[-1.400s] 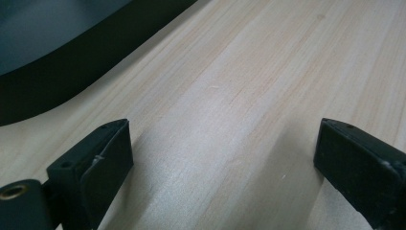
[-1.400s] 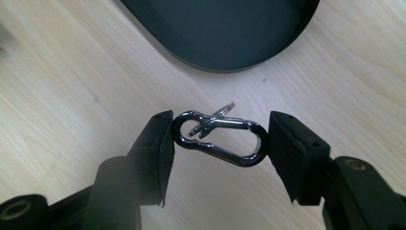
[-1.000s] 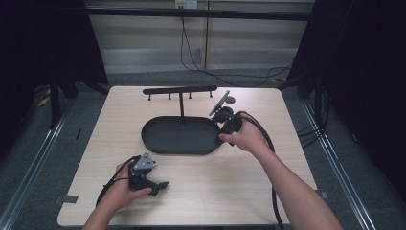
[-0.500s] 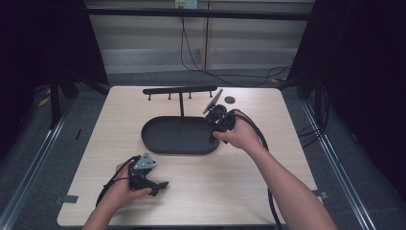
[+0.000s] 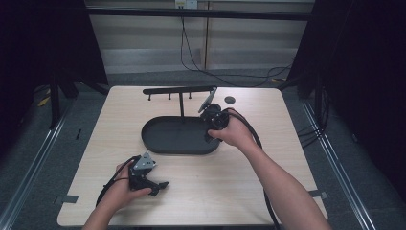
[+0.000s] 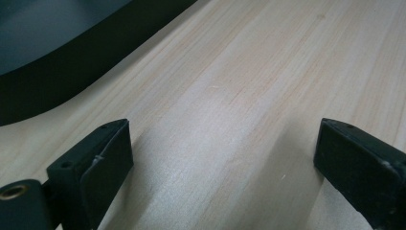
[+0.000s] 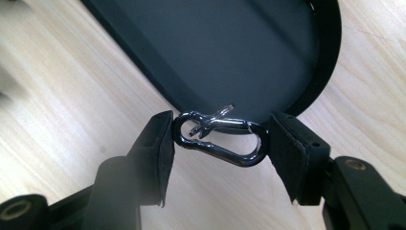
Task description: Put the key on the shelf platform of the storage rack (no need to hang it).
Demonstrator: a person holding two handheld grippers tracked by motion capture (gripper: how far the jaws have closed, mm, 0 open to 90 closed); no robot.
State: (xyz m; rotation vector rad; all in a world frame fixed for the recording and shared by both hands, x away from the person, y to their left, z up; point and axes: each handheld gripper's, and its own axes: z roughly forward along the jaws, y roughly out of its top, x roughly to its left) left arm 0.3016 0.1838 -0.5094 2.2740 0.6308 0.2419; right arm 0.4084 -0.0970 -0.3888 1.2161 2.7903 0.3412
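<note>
My right gripper (image 7: pixel 220 139) is shut on a shiny metal carabiner (image 7: pixel 221 122), which lies crosswise between its two pads. It hangs over the near right rim of a black oval tray (image 7: pixel 230 48). In the high view the right gripper (image 5: pixel 210 135) is at the tray's (image 5: pixel 179 136) right end, with the hand wrapped around it. My left gripper (image 5: pixel 160 187) rests on the wooden table near the front left. Its jaws stand wide open in the left gripper view (image 6: pixel 225 163), with only bare wood between them.
A black T-shaped rack (image 5: pixel 179 89) with small hooks stands on a post at the tray's far edge. A small dark disc (image 5: pixel 230 99) lies on the table behind the right hand. The tray's edge (image 6: pixel 48 72) lies ahead of the left gripper. Cables trail from both grippers.
My right hand has shifted a little to the left, toward the tray's right end, with the carabiner still held. The left hand has stayed put.
</note>
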